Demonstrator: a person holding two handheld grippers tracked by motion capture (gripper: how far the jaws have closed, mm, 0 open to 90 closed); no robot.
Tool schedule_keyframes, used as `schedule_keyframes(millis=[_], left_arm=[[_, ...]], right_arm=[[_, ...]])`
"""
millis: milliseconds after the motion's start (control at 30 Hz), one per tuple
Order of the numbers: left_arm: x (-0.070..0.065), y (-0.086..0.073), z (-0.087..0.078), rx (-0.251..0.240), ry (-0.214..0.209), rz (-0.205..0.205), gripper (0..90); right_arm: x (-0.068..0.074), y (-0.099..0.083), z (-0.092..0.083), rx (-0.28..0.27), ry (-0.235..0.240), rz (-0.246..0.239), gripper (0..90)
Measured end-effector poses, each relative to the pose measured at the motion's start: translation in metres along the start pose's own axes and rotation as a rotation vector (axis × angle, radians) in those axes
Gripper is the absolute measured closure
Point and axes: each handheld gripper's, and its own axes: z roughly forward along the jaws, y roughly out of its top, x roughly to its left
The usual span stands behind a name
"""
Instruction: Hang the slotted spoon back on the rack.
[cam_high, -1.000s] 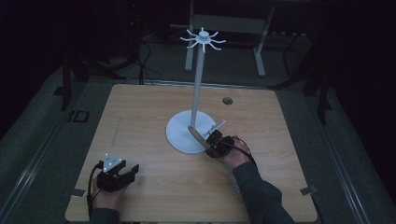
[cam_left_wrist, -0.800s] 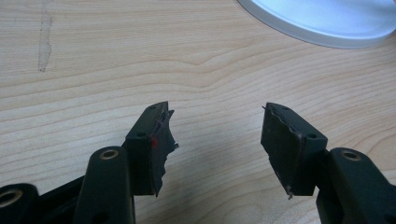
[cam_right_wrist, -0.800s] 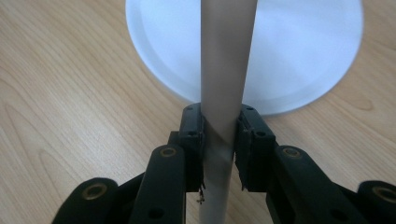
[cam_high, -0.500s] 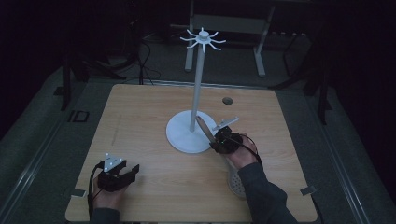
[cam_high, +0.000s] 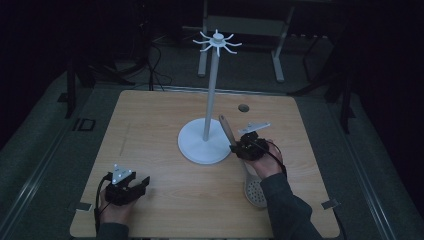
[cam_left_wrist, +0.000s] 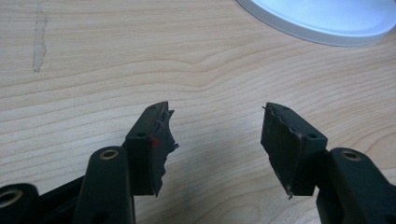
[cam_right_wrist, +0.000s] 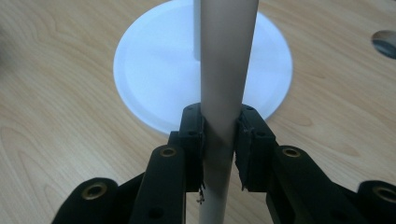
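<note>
At the near left of the table (cam_high: 150, 115), the left gripper (cam_high: 131, 188) rests in the person's left hand (cam_high: 114, 210), close to the table's front edge. In the left gripper view its jaws stand released, well apart, with bare wood grain between them and the rim of the white base (cam_left_wrist: 322, 21) farther off.

Towards the middle of the table stands the white hanging stand (cam_high: 212, 90): a round flat base, a thin upright pole and a ring of short hooks (cam_high: 217, 41) at the top (the whole thing looks upright).

Just right of the base, the right gripper (cam_high: 234, 145) is held above the table in the person's right hand (cam_high: 267, 162). Its jaws are clenched on the pale handle (cam_right_wrist: 224, 74) of a slotted skimmer: the right gripper view shows both pads pressed against the handle's sides. In the high view the handle's wooden end (cam_high: 226, 129) slants up towards the pole, and the perforated head (cam_high: 255, 190) hangs below the wrist, near the table's front right. A small round grommet (cam_high: 243, 107) sits in the table behind the gripper.
</note>
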Motion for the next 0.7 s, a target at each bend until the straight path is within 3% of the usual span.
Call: schedule_keyframes(millis=[567, 700], left_arm=[[0.000, 0.000, -0.001, -0.004, 0.000, -0.001, 42.6], [0.000, -0.001, -0.002, -0.004, 0.001, -0.002, 42.6]], right_arm=[[-0.013, 0.006, -0.020, -0.161, -0.023, 0.073, 73.9], [-0.015, 0.007, -0.023, -0.182, -0.043, 0.067, 73.8]])
